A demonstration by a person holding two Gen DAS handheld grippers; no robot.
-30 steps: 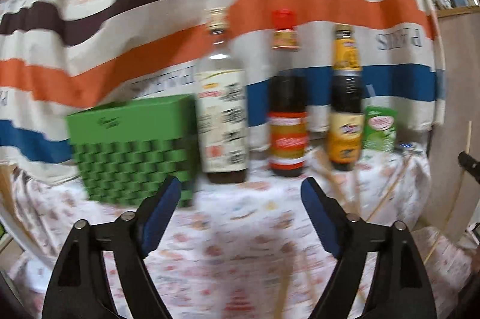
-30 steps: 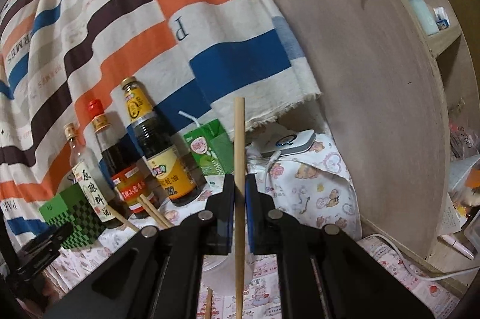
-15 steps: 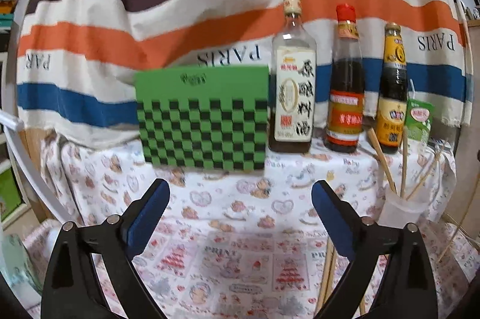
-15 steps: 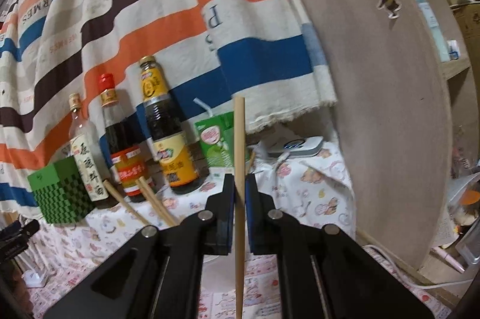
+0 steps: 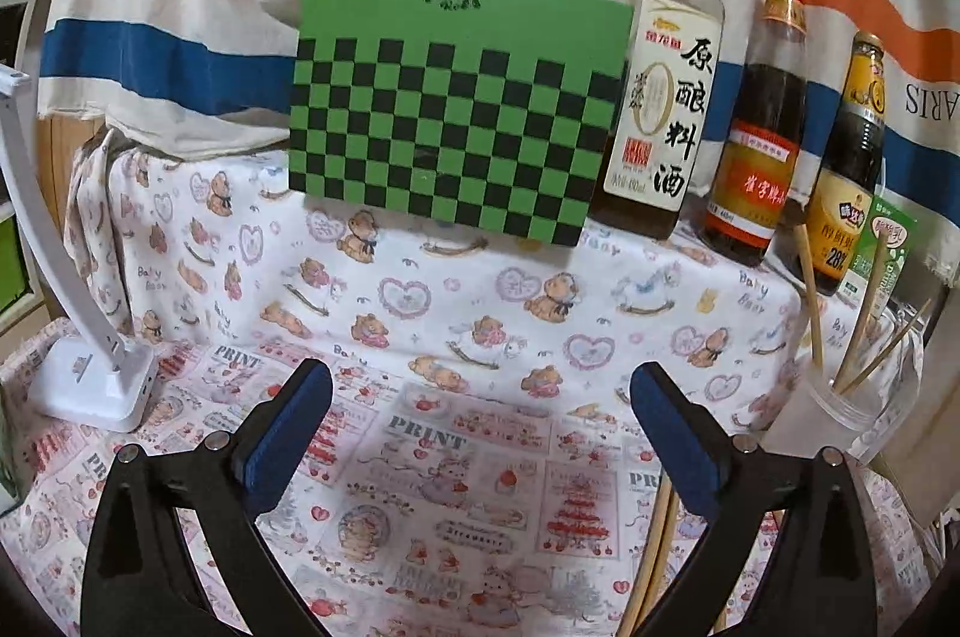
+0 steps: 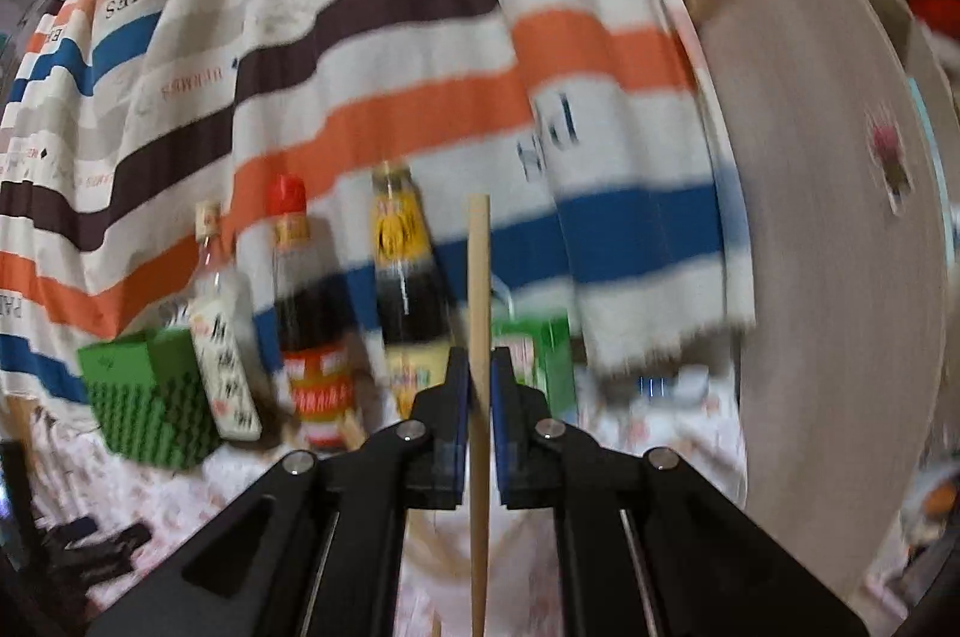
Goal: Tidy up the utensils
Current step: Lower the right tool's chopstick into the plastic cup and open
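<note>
Right gripper (image 6: 479, 385) has its fingers clamped on 1 upright chopstick (image 6: 478, 277), in front of the bottles. Left gripper (image 5: 480, 397) has just been opening, fingers wide with nothing between, over the tabletop (image 5: 456, 313); more chopsticks sit in the clear cup (image 5: 840, 397) at right.

Table under printed cloth (image 5: 480, 301), green checkered box (image 5: 456, 121), three bottles (image 5: 660, 97), clear cup (image 5: 840, 409), lamp base (image 5: 90, 385)
</note>
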